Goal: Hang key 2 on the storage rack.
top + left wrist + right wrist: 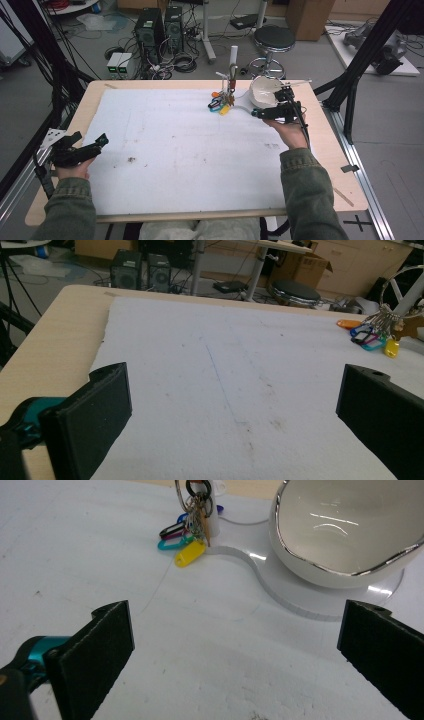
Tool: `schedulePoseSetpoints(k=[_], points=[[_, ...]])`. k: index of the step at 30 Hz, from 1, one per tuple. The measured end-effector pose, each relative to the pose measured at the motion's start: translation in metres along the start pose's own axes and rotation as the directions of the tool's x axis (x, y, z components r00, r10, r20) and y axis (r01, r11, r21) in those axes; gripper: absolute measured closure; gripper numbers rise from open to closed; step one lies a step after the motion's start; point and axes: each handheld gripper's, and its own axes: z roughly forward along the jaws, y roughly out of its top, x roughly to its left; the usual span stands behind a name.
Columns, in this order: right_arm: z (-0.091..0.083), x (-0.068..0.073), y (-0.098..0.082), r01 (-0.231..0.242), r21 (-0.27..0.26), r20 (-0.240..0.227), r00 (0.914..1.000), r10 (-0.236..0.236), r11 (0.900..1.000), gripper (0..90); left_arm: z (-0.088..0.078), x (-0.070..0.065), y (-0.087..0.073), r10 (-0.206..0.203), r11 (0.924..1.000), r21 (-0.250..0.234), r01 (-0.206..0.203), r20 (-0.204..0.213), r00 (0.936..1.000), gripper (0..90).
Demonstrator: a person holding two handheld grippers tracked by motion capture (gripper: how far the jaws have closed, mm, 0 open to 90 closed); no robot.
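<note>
Left gripper (87, 145) sits at the near left edge of the surface (90, 107) over the white sheet (175, 145), jaws wide apart, holding nothing. Bunch of keys with coloured tags (221, 102) hangs on a small stand at the far middle, just left of the white bowl (262, 90). Right gripper (272, 111) hovers just in front of the bowl, jaws spread wide, nothing between them, keys near but apart.
</note>
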Motion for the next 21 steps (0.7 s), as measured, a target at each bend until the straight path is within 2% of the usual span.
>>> schedulePoseSetpoints(k=[9,13,15,21], points=[[0.001,-0.003,-0.02,-0.004,-0.027,0.015,0.9999,0.004,1.0,0.7,0.0,0.0,0.0,0.0,1.0,0.002,0.0,-0.001,1.0,1.7],[0.001,-0.004,-0.028,-0.003,-0.057,0.038,0.9993,0.005,0.998,0.8,0.0,-0.001,-0.001,-0.001,1.0,0.003,0.001,0.002,1.0,1.7],[0.0,-0.004,-0.034,-0.002,-0.089,0.05,0.9987,0.006,0.996,0.8,0.0,-0.001,-0.001,-0.001,1.0,0.004,0.001,0.002,1.0,1.7],[0.0,-0.001,-0.045,0.003,-0.12,0.052,0.9986,0.003,0.993,0.8,0.0,-0.001,-0.001,-0.001,1.0,0.005,0.001,0.002,1.0,1.7]])
